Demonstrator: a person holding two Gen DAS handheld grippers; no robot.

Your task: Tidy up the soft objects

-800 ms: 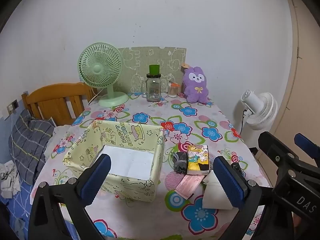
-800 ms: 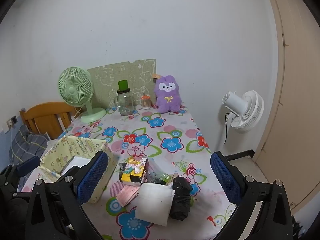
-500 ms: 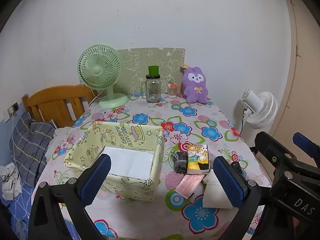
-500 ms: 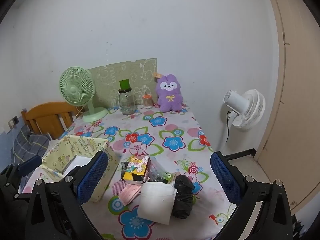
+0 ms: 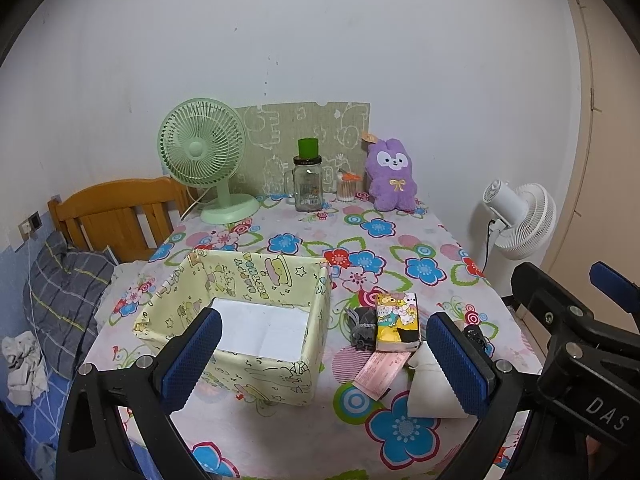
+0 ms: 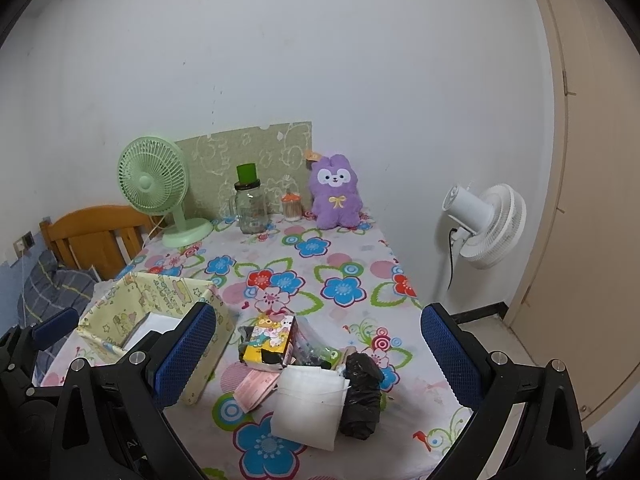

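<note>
A yellow fabric box (image 5: 240,320) with a white bottom stands open on the floral table; it also shows in the right wrist view (image 6: 140,320). To its right lies a pile: a yellow tissue pack (image 5: 396,322) (image 6: 268,340), a grey sock (image 5: 362,326), a pink packet (image 5: 382,372) (image 6: 256,390), a white cloth pouch (image 5: 430,388) (image 6: 310,404) and a black bundle (image 6: 362,390). My left gripper (image 5: 320,356) is open above the box's near right side. My right gripper (image 6: 316,356) is open above the pile. Both are empty.
At the table's back stand a green desk fan (image 5: 204,156), a glass jar with a green lid (image 5: 308,180), a small orange-lidded cup (image 5: 346,188) and a purple plush rabbit (image 5: 390,176). A white floor fan (image 6: 486,226) stands right of the table, a wooden chair (image 5: 116,212) left.
Both grippers have drifted slightly; the view shifts a little. Both stay open and empty. Nothing on the table has moved.
</note>
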